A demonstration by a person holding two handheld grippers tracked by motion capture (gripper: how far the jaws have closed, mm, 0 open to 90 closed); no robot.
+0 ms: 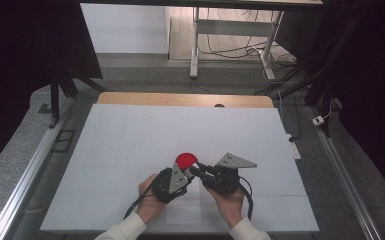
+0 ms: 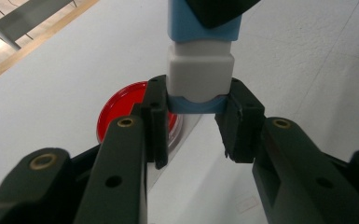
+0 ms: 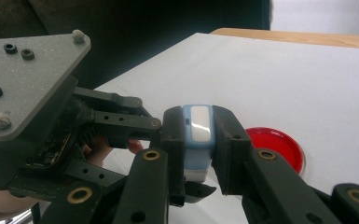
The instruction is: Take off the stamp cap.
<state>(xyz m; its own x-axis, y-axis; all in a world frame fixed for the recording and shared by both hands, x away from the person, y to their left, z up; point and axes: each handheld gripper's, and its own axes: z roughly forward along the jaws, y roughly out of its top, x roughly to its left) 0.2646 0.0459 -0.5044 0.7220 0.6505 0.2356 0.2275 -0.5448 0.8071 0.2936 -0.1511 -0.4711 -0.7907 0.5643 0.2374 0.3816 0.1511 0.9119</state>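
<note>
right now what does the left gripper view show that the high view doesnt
Left gripper view alone: a small blue and white block clamped between the left tongs, its blue top held from above by a dark part.

High view alone: the person's hands, the grey plates on the tongs, the floor and a desk frame beyond the table.

Both: the red disc lying on the white table sheet.

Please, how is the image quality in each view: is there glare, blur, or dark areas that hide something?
High view: the white table is evenly lit, the surroundings nearly black, the grippers small. Left gripper view: the jaws nearest the camera are soft, while the blue and white block and red dish look sharper. Right gripper view: glare on the block's white face, the background dark.
</note>
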